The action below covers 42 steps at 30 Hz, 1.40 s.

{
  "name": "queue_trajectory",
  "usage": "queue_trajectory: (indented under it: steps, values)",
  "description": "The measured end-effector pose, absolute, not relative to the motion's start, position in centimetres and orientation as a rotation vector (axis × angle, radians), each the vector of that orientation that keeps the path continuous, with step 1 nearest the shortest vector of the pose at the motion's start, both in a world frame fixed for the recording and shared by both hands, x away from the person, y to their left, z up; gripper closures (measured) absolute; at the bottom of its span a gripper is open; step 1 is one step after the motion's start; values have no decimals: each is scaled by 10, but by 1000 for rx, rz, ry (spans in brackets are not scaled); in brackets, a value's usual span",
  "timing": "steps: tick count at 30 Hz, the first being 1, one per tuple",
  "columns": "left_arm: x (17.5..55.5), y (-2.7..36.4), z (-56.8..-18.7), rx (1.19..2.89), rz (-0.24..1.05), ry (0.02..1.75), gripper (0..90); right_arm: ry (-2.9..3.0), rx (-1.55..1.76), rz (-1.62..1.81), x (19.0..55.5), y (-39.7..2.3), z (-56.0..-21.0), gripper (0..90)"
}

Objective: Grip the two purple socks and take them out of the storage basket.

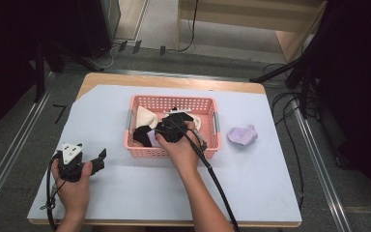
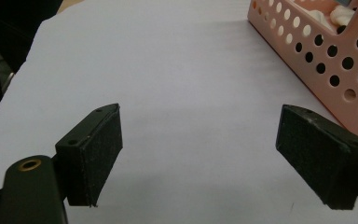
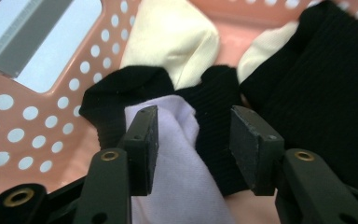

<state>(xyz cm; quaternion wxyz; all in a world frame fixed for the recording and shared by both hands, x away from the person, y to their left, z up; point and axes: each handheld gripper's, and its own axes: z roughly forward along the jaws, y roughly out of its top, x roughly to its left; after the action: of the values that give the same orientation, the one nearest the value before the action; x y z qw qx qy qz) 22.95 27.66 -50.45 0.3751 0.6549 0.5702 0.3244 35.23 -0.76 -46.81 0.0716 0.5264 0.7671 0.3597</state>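
Note:
A pink perforated basket [image 1: 171,100] stands mid-table and holds cream socks [image 3: 172,37], black ribbed socks [image 3: 317,84] and a lilac sock [image 3: 179,168]. My right gripper [image 1: 174,126] reaches down into the basket. In the right gripper view its jaws [image 3: 198,140] stand partly apart, with a fold of the lilac sock and an edge of black sock between the pads. Another lilac sock [image 1: 242,135] lies on the sheet right of the basket. My left gripper [image 1: 99,160] rests low at the table's left, wide open [image 2: 198,149] and holding nothing, with the basket wall [image 2: 326,60] to its right.
A pale sheet [image 1: 149,188] covers the wooden table. A black cable [image 1: 217,183] trails from the right gripper toward the near edge. Dark stands and cables crowd the floor at both sides of the table.

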Motion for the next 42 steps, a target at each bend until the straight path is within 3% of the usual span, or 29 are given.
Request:
queue_trajectory:
  steps: [3,9,11,25,34,42]
  values:
    - [230,276,-504,1676,829,1462,155,2338,1630,1056,357,-4,-471,526]
    - [230,277,-504,1676,830,1461,155,2406,1703,1011,361,-1,-475,819]
    - [230,276,-505,1674,829,1461,155,2384,1676,1062,359,-4,-472,841]
    - [230,276,-504,1675,829,1462,155,1993,1399,1502,342,-30,-448,854]
    - [229,277,-504,1676,832,1460,155,1792,1232,1562,333,-52,-429,854]
    - [229,277,-504,1673,836,1463,154,1634,1254,1554,334,-100,-417,852]
